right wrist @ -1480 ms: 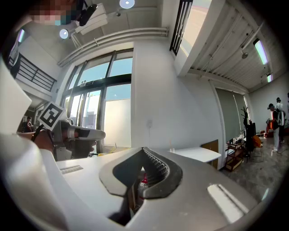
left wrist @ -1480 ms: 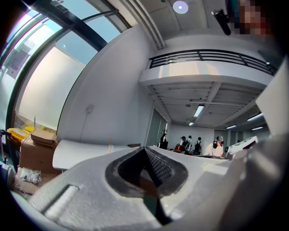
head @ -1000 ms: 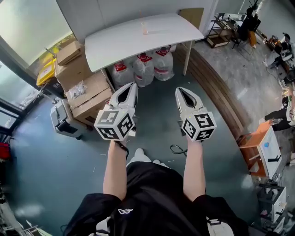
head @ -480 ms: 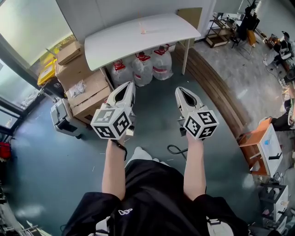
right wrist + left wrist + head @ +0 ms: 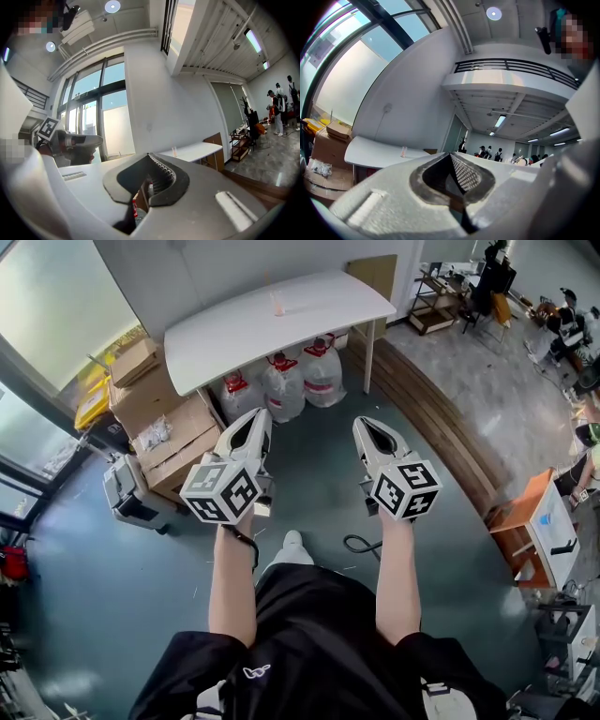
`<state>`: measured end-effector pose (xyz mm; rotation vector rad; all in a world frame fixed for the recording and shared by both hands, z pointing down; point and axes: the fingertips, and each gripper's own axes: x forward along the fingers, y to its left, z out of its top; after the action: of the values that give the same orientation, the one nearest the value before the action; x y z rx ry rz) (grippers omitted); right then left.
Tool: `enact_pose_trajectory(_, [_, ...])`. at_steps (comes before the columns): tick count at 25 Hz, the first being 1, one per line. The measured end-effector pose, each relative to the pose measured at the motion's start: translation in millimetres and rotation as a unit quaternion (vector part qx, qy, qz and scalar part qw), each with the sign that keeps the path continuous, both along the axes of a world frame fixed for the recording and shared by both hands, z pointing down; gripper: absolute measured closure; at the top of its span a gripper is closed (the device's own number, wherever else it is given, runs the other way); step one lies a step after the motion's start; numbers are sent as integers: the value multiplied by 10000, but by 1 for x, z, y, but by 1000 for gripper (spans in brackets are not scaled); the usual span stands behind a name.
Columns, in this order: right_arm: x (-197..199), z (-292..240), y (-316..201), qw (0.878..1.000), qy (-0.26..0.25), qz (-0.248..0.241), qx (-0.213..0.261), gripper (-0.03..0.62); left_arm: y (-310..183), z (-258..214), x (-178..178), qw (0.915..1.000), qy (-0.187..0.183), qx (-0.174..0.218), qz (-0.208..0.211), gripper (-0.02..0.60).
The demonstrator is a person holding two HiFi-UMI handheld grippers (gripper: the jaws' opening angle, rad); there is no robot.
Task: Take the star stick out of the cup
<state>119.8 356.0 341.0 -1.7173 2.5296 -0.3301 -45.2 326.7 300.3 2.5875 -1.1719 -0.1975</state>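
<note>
**Left claw (image 5: 263,414) and right claw (image 5: 362,422) both closed, cup (image 5: 277,304) well apart on the bench (image 5: 225,334)**

You hold the two claws side by side, out in front of you and pointing level. Your left claw has its jaws pressed together with nothing between them, and your right claw is the same. The cup stands upright near the back edge of the white bench by the wall, touched by neither claw. It is too small to show you the star stick. Water jugs (image 5: 281,385) sit under the bench, with cardboard boxes (image 5: 159,418) just beside it
</note>
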Motion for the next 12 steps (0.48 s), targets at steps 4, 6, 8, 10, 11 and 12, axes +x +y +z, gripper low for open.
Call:
enact_pose_trajectory(4, [5, -10, -2, 9999, 53, 27, 128, 588, -1, -5, 5, 9999, -10, 93, 66, 580])
enact_pose_trajectory(6, [4, -16, -6, 9997, 122, -8, 193, 588, -5, -7, 6, 9999, 3, 125, 57, 580])
enact_pose_trajectory(8, [2, -18, -10, 9996, 177, -32, 215, 589, -11, -8, 3, 9999, 40, 127, 38, 580])
enact_pose_trajectory(10, [0, -16, -13, 9995, 220, -8, 212, 588, -16, -6, -1, 9999, 59, 117, 22, 580])
enact_pose_trajectory(11, [1, -15, -15, 9995, 242, 17, 216, 588, -19, -5, -3, 9999, 84, 113, 13, 580])
enact_pose_trajectory(12, [3, -14, -16, 9994, 264, 42, 230, 588, -23, -4, -3, 9999, 126, 110, -1, 580])
